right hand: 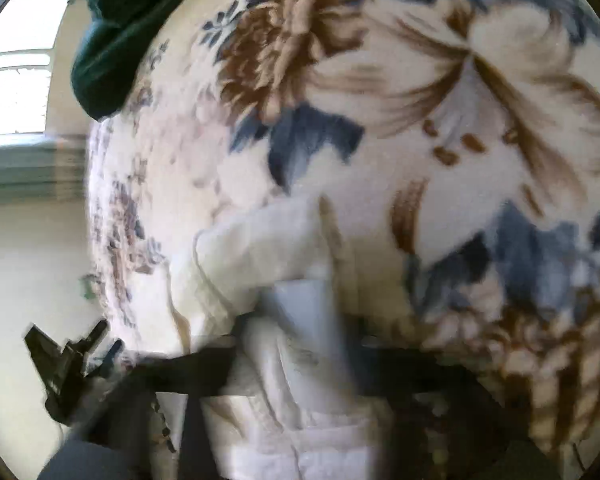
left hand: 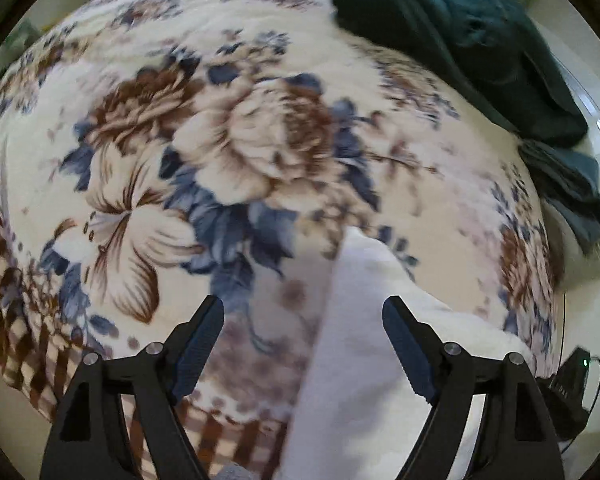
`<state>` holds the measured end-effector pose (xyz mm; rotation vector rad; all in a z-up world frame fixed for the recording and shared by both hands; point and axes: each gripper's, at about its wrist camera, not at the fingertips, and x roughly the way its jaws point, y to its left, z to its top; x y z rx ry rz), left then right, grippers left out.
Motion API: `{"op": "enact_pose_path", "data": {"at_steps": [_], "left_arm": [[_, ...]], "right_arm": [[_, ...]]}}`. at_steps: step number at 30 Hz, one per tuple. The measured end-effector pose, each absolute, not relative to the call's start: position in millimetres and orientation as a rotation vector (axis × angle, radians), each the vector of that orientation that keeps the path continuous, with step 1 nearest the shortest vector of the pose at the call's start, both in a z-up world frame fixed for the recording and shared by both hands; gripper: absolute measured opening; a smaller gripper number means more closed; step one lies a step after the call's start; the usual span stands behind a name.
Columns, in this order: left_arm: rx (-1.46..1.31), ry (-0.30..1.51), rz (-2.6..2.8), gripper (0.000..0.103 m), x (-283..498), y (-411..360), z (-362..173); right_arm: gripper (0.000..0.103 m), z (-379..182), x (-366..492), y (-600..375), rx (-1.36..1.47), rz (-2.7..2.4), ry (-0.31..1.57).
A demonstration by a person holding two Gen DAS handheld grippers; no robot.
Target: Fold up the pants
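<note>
White pants (left hand: 364, 344) lie on a floral blanket (left hand: 228, 152), near its front edge. My left gripper (left hand: 303, 312) is open above the blanket, its right finger (left hand: 404, 344) over the white cloth, nothing between the jaws. In the right wrist view the pants (right hand: 292, 360) are bunched between my blurred right gripper (right hand: 296, 344) fingers, which look closed on the cloth; motion blur hides the tips. The left gripper (right hand: 72, 364) shows small at lower left there.
A dark green garment (left hand: 460, 40) lies heaped at the blanket's far right edge, also in the right wrist view (right hand: 112, 40). A black device (left hand: 572, 384) with a green light sits on the floor at right. A bright window (right hand: 16, 64) is at left.
</note>
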<state>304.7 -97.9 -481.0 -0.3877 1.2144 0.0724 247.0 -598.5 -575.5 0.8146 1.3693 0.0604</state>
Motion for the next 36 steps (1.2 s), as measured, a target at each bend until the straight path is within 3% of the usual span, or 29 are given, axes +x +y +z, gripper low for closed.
{"op": "enact_pose_path", "data": {"at_steps": [1, 6, 11, 13, 14, 15, 16, 19, 23, 25, 26, 27, 29, 30, 34, 35, 36], "left_arm": [[-0.401, 1.223, 0.067, 0.08, 307, -95, -485], [-0.447, 1.277, 0.009, 0.08, 329, -109, -504], [-0.459, 1.348, -0.045, 0.08, 356, -137, -528], [-0.46, 1.37, -0.094, 0.08, 366, -150, -540], [-0.444, 1.373, -0.114, 0.071, 371, -157, -546], [-0.429, 1.367, -0.134, 0.042, 373, -161, -549], [-0.408, 1.35, -0.164, 0.027, 374, -165, -550], [-0.408, 1.339, -0.179, 0.024, 375, -162, -554], [-0.514, 1.344, -0.155, 0.023, 372, -144, -560], [-0.514, 1.338, -0.15, 0.023, 370, -144, -558], [-0.499, 1.335, -0.148, 0.023, 370, -145, -556], [-0.495, 1.331, -0.147, 0.023, 370, -145, -555], [-0.485, 1.318, -0.14, 0.023, 369, -145, -550], [-0.476, 1.31, -0.135, 0.02, 368, -143, -548], [-0.484, 1.304, -0.104, 0.019, 374, -129, -545], [-0.485, 1.304, -0.123, 0.019, 376, -129, -543], [-0.481, 1.303, -0.141, 0.019, 378, -130, -540]], "right_arm": [[0.009, -562, 243, -595, 0.787, 0.032, 1.324], [0.009, -516, 233, -592, 0.659, -0.081, 1.251], [0.009, -533, 232, -629, 0.685, -0.151, 1.316], [0.016, -547, 236, -631, 0.655, -0.115, 1.364], [0.036, -554, 236, -633, 0.632, -0.107, 1.408], [0.049, -556, 236, -636, 0.631, -0.114, 1.427], [0.052, -555, 233, -641, 0.661, -0.119, 1.421], [0.055, -546, 212, -654, 0.749, -0.15, 1.416], [0.069, -557, 176, -660, 0.898, -0.175, 1.464], [0.069, -576, 159, -660, 1.013, -0.175, 1.517], [0.06, -586, 149, -657, 1.086, -0.168, 1.517], [0.025, -590, 140, -653, 1.104, -0.193, 1.495], [0.022, -592, 131, -648, 1.043, -0.256, 1.491], [0.015, -590, 129, -649, 1.001, -0.29, 1.493], [0.015, -582, 138, -646, 0.873, -0.217, 1.534], [0.018, -574, 144, -646, 0.845, -0.186, 1.524], [0.029, -568, 149, -645, 0.832, -0.16, 1.513]]}}
